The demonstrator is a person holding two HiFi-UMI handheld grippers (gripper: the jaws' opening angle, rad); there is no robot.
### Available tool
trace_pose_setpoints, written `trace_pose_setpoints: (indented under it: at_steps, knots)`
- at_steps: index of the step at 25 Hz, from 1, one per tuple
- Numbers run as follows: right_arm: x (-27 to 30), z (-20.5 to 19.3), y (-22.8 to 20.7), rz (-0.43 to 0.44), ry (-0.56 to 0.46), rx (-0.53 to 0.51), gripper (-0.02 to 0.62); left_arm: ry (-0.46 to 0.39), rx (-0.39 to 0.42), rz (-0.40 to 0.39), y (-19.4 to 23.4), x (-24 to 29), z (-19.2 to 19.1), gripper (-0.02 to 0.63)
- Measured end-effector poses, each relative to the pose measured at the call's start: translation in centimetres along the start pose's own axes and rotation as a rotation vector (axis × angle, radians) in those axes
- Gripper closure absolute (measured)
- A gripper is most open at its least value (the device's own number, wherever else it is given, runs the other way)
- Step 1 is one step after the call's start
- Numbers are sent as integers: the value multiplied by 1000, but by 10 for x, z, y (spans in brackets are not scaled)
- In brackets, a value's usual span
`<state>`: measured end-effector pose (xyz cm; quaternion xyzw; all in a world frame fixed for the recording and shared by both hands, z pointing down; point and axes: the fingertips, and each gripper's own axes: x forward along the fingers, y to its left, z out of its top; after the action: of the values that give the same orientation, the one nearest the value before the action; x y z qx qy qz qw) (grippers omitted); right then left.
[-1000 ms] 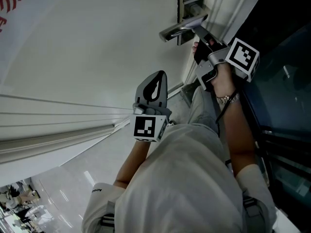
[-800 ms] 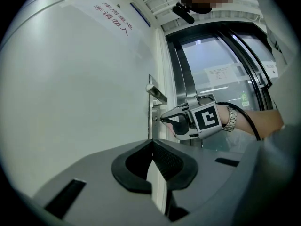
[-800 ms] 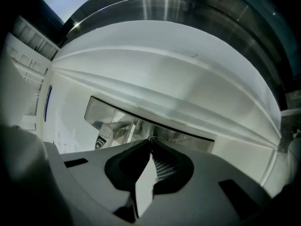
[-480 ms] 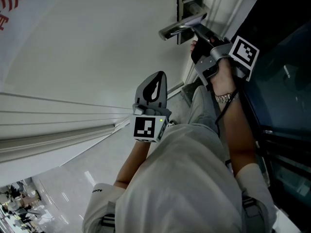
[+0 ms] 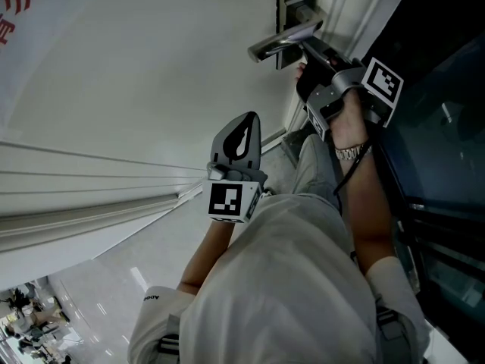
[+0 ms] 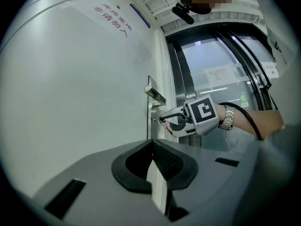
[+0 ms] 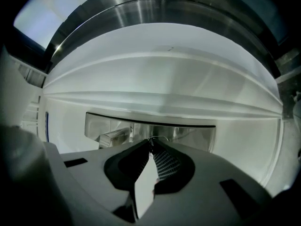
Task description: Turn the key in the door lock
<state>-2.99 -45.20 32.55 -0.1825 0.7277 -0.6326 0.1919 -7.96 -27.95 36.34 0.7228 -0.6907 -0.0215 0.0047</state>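
The step in hand is judged to be the turning itself. The right hand-held gripper (image 5: 307, 48) is seen at the upper right of the head view, just below the door handle (image 5: 284, 40), with its tips at the metal lock plate (image 7: 193, 132). Its jaws are almost pressed together and pinch the key (image 7: 158, 137). Only the thin wire ring of the key is seen, just above the tips, and the blade is hidden. The jaws have just been opening a little while the key is between them, so the pinch is judged to be getting weaker.

To do the step well, the pinch is better made firm again before more turning is tried, otherwise the pads can slip around the key head. The wrist is best rolled about the line of the key only, without pushing sideways or downward, so that the blade is not bent in the lock. The handle above is to be left untouched.

The left hand-held gripper (image 5: 244, 123) is held in the middle of the head view, apart from the white door (image 5: 151, 74). Its jaws are pressed together with nothing between them, and it is not needed here.

Counted: two hand-held grippers, each with one marker cube; one door handle; one lock plate; one key with one ring; one wristwatch (image 6: 228, 117).
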Motion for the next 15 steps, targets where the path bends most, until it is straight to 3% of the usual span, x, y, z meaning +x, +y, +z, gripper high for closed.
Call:
trace_pose_setpoints:
  at_steps: [5,10,15]
  knots:
    - [1,-2,2,13,33,-85,561,12,1,0,1,-1,-6,597]
    - [-1,-17,6,6,110,-296,480,13,2,-8,-3,-1,-7,597]
    - [-10,-25,1,-34,144,-445,469,4,-2,-17,-10,-2,-4,597]
